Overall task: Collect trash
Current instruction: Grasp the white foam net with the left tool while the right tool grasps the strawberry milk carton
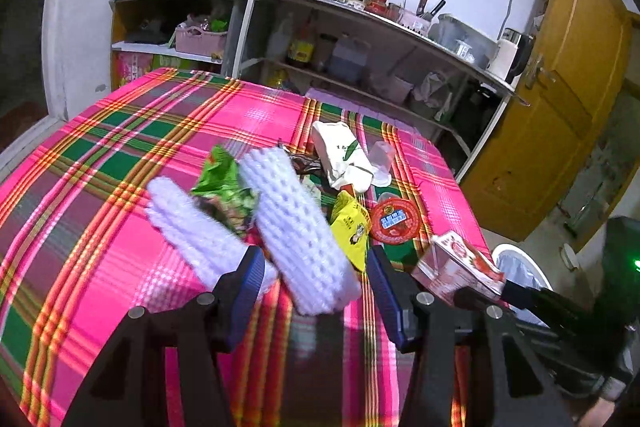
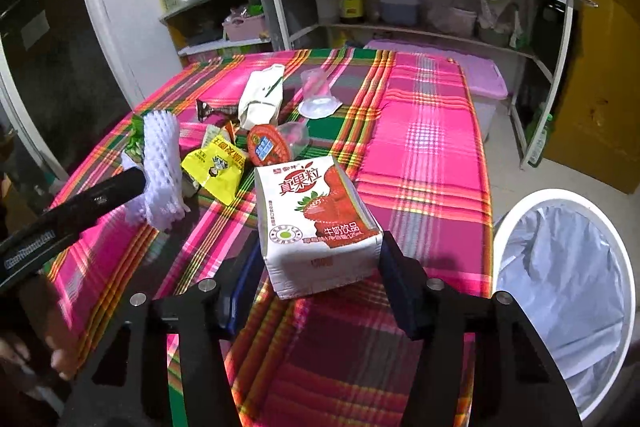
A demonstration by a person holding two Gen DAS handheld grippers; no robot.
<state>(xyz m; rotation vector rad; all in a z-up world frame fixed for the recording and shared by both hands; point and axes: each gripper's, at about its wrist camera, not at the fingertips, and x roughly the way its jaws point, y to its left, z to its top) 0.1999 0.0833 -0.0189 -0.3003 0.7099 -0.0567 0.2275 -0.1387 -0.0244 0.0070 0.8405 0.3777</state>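
trash (image 2: 248, 143) still litters the plaid table (image 2: 432, 131), mid-frame in the right wrist view: yellow wrapper (image 2: 212, 169), red lid (image 2: 267, 146), white bag (image 2: 260, 99), clear cup (image 2: 318, 95). we judge the job barely begun; the lined bin (image 2: 560, 267) at lower right shows only its liner. our right gripper (image 2: 316, 263) grips the strawberry milk carton (image 2: 316, 223), pads against its sides. our left gripper (image 1: 316, 267) stands wide around the white foam net (image 1: 296, 231); whether the pads press it we cannot tell.
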